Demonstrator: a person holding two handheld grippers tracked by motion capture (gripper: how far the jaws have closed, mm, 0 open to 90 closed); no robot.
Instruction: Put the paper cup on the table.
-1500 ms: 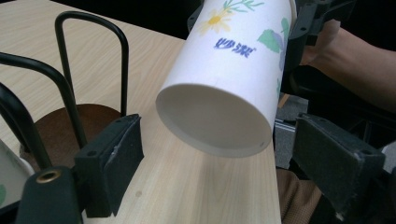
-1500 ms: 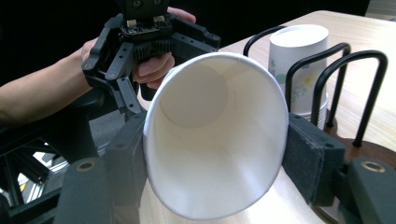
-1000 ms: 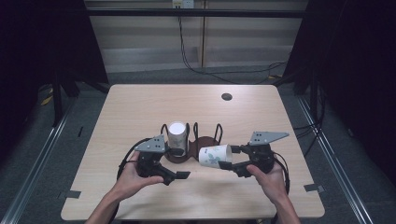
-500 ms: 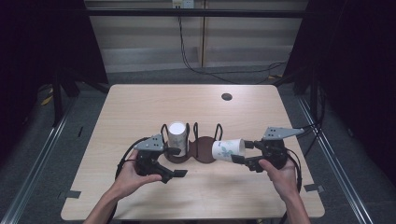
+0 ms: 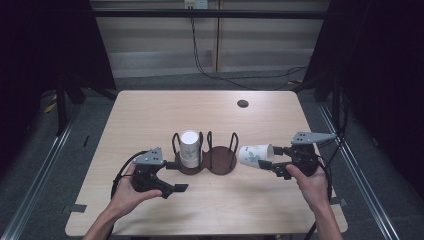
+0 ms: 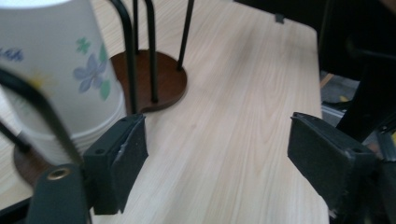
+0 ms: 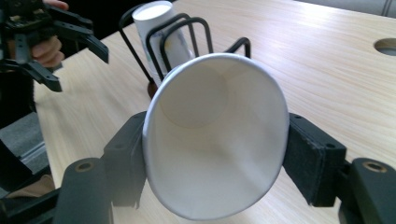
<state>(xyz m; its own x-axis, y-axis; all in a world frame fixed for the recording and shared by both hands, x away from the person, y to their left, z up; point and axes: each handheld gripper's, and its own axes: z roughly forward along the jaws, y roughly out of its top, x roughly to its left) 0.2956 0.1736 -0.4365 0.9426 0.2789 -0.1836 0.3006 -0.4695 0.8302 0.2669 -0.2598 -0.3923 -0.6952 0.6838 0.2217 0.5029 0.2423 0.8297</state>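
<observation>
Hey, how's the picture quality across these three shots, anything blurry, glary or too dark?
High view: table evenly lit, surroundings nearly black. Left gripper view: the paper cup stack and wire rack are soft and close, wood grain sharper. Right gripper view: the held cup is bright but readable; table glare top right.

Right tool (image 7: 215,158) closed on a white paper cup (image 7: 212,135), one black jaw pressed to each side of the rim. Cup lying on its side, open mouth facing the camera, round bottom visible deep inside. Beyond the cup, a black wire rack (image 7: 184,39) standing on the wooden tabletop (image 7: 322,74), with a stack of cups (image 7: 161,28) upright inside its loops. Far beyond the cup toward the upper left corner, the left tool (image 7: 70,42) in a hand (image 7: 46,49), jaws spread apart. Beyond the cup toward the upper right edge, a round hole (image 7: 386,45) in the tabletop.
</observation>
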